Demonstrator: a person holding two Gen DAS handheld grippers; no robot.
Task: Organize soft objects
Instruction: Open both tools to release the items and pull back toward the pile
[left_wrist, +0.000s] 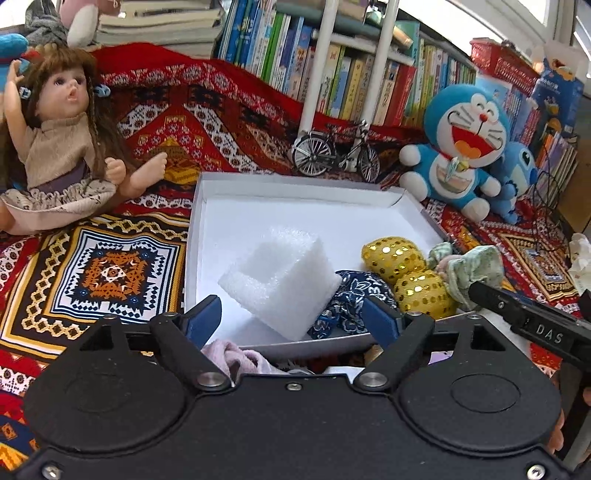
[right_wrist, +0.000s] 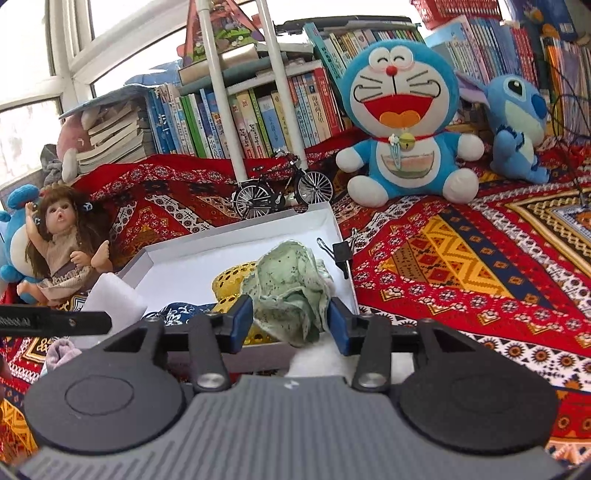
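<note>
White box: shallow open white box (left_wrist: 207, 206) on a red patterned cloth (left_wrist: 110, 266); every place below is given relative to this box.
Foam block: white foam block (left_wrist: 280, 280) inside the box at its near side, tilted on one edge, between the left gripper's blue pads without visibly touching either.
Left gripper: left gripper (left_wrist: 295, 317) at the near rim of the box, jaws spread wide around the foam block, clamping nothing.
Green cloth: crumpled pale green speckled cloth (right_wrist: 291, 291) inside the box at its near right corner, lying on the gold piece.
Right gripper: right gripper (right_wrist: 291, 321) at the near right edge of the box, jaws partly apart with the green cloth between them; whether the pads still press on it cannot be told.
Gold piece: gold sequinned soft piece (left_wrist: 410, 273) inside the box, right of the foam block.
Blue cloth: dark blue patterned cloth (left_wrist: 351, 295) inside the box, between the foam block and the gold piece.
Pink cloth: pale pink cloth (left_wrist: 232, 354) just outside the near rim.
Doll: long-haired doll (left_wrist: 62, 147) sits left of the box.
Toy bicycle: toy bicycle (left_wrist: 332, 151) just behind the far rim.
Blue plush: blue plush cat (left_wrist: 461, 147) behind the box to the right.
</note>
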